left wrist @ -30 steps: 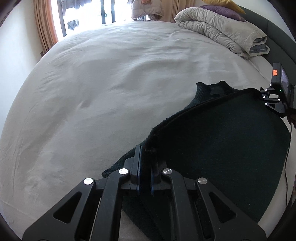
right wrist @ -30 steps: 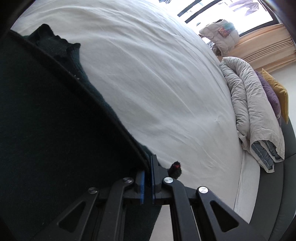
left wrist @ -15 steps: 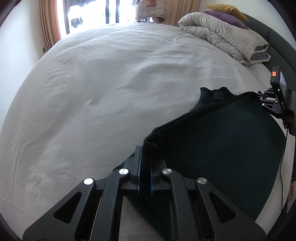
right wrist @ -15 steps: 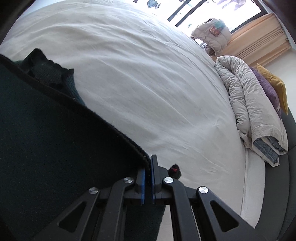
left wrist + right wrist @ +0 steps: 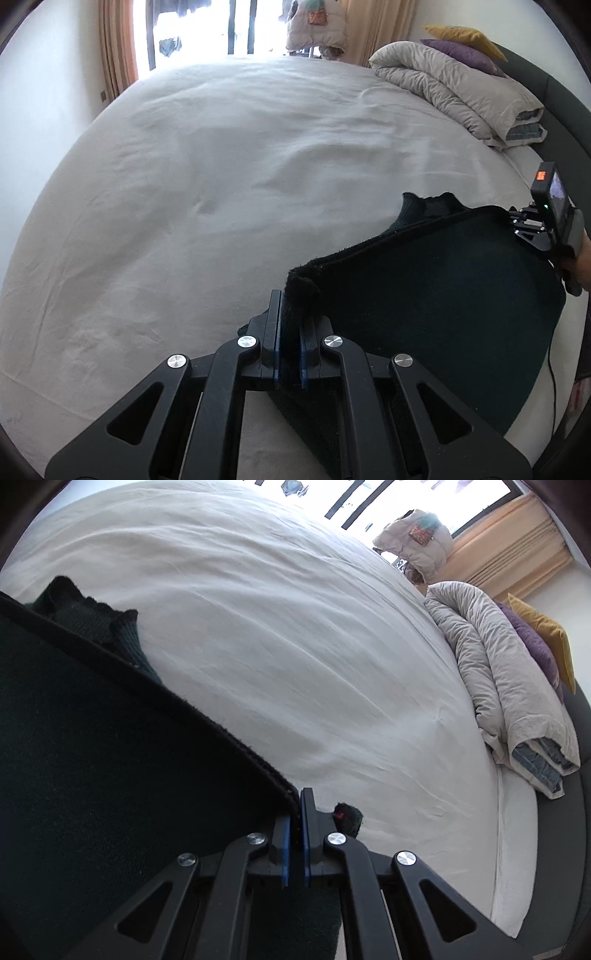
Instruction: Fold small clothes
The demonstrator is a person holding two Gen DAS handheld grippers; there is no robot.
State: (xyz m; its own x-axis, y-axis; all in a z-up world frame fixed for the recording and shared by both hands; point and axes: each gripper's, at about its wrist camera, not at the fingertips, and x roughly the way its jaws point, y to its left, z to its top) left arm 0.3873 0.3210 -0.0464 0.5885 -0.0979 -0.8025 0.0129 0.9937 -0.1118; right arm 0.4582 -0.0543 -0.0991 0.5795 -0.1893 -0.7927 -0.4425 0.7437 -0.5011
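Note:
A dark green knitted garment (image 5: 436, 291) hangs stretched between both grippers above the white bed sheet (image 5: 221, 184). My left gripper (image 5: 290, 314) is shut on one bunched corner of its upper edge. The right gripper (image 5: 297, 805) is shut on the opposite corner of that edge, with the cloth (image 5: 92, 738) spreading to the left in the right wrist view. In the left wrist view the right gripper's body (image 5: 546, 225) shows at the far right, held by a hand. A ribbed end of the garment (image 5: 424, 206) rests on the sheet behind the taut edge.
A folded grey duvet (image 5: 454, 92) with purple and yellow pillows (image 5: 461, 40) lies at the head of the bed, against a dark headboard (image 5: 554, 103). A window with orange curtains (image 5: 114, 48) and a padded jacket (image 5: 314, 29) stand beyond the bed.
The garment's held edge has risen off the sheet and drawn tauter. The left wrist view has tilted up, showing more of the window and wall. Both grips are unchanged.

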